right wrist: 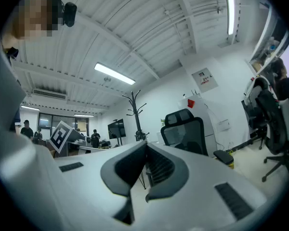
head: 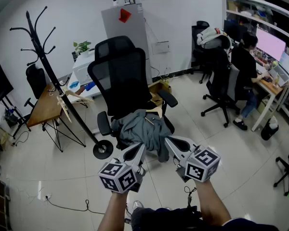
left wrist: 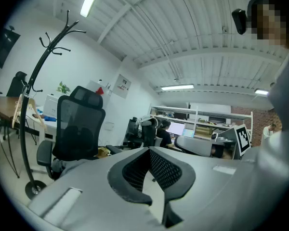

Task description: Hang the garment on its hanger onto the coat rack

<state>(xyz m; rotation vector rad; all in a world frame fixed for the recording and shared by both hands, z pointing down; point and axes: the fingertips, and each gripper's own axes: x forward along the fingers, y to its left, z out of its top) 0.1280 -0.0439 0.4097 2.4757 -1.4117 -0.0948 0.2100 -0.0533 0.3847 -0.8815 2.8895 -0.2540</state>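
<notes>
Head view | left tool (head: 142, 147) level, closed | right tool (head: 167, 140) level, closed

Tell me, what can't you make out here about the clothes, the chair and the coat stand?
- Head view: the grey garment lies crumpled on the chair; its folds hide whether a hanger is inside.
- Left gripper view: the body of the left tool covers nearly all of the garment.
- Right gripper view: the right tool hides the foot of the coat rack and the chair's seat.
</notes>
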